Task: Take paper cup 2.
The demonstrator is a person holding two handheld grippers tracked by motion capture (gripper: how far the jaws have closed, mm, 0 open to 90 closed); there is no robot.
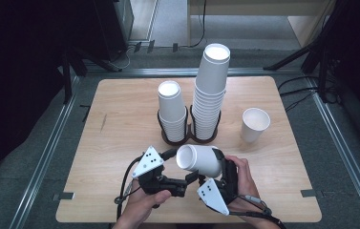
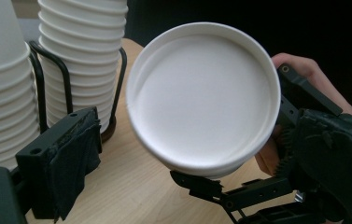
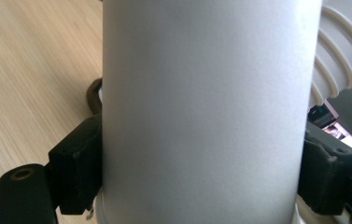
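1. A pale wooden table (image 1: 120, 124) with rounded corners stands on a grey floor (image 1: 25, 157); metal rails (image 1: 48, 148) run along both sides and behind it.
2. Beyond the far edge the room is dark at left and right, with black stand legs (image 1: 292, 57) and cables (image 1: 306, 95) on the floor, and a light wooden cabinet (image 1: 263, 9) at the back.
3. A black wire holder (image 1: 189, 136) sits near the middle of the table and carries two stacks of white paper cups: a short stack (image 1: 172, 109) on the left and a tall stack (image 1: 211, 90) on the right.
4. A single cup (image 1: 254, 124) stands upright on the wood, well to the right of the holder, mouth up.
5. The held cup (image 1: 200, 161) lies on its side above the table's near edge, its flat base turned to the left.
6. The right gripper (image 3: 201, 177) pinches this cup across its wall, both black jaws pressed on either side.
7. The left gripper (image 1: 183, 167) faces the cup's base from the left, jaws spread wide, pads clear of the cup.
8. In the left gripper view, the cup's round base (image 2: 204, 98) hangs between that gripper's jaws without touching the one pad in view (image 2: 73, 163).
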